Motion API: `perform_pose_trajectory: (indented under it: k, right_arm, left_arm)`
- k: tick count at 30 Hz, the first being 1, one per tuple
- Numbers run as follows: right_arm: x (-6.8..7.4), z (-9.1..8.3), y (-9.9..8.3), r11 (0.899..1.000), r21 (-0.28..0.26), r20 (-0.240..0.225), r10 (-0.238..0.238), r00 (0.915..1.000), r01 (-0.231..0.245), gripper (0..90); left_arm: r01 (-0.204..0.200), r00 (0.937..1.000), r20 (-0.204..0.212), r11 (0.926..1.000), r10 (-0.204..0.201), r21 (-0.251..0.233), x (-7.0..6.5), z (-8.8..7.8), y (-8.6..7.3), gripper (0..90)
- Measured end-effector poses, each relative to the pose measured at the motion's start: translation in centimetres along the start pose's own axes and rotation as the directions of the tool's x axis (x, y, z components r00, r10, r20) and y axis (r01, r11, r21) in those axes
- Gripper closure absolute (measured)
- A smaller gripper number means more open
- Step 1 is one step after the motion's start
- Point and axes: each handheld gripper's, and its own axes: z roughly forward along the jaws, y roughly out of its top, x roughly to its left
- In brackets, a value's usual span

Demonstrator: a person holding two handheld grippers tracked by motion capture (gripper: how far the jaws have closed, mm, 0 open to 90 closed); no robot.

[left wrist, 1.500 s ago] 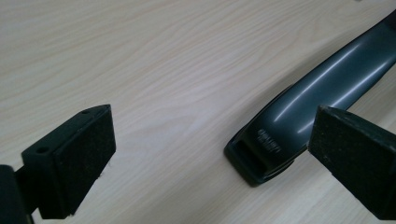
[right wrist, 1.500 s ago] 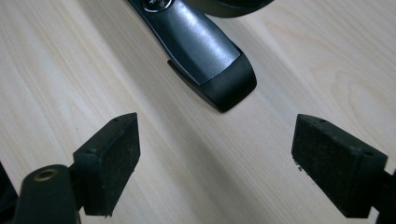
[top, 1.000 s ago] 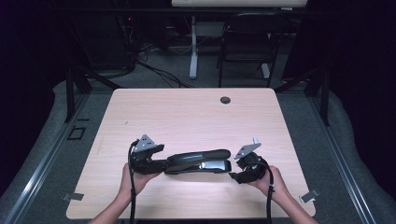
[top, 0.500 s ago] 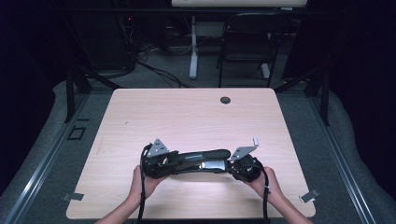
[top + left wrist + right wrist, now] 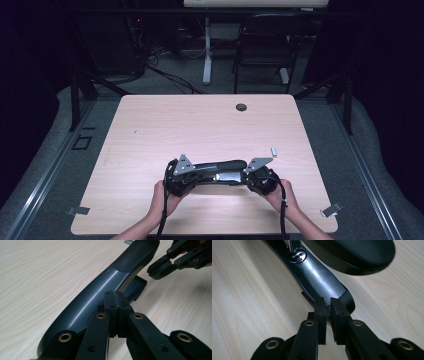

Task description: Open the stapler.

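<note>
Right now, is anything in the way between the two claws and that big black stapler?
Nothing visible is. The left claw is closed up against one end of the black stapler, and the right claw is nearly closed at its other end. Bare table lies around it.

The stapler's [image 5: 319,272] far end ran off the right gripper view's top edge; a small white object [image 5: 274,150] on the table [image 5: 150,130] was too small to identify.

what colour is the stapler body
Glossy dark grey stapler with a matte black top; left gripper view shows it best.
</note>
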Motion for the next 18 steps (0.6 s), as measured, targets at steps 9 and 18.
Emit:
perform_pose_trajectory:
  k: [9,18]
  right_arm:
    - [0.7,0.5,0.3,0.999,-0.023,0.022,-0.028,0.9994,0.028,84.9]
    - [0.7,0.7,0.1,0.999,-0.037,0.058,-0.007,0.9983,0.009,90.0]
  left_arm:
    - [-0.038,0.9993,0.007,0.9992,0.038,0.012,-2.1,1.6,0.0,90.0]
    - [-0.054,0.9984,-0.018,0.9984,0.054,0.020,-3.7,3.7,-0.3,90.0]
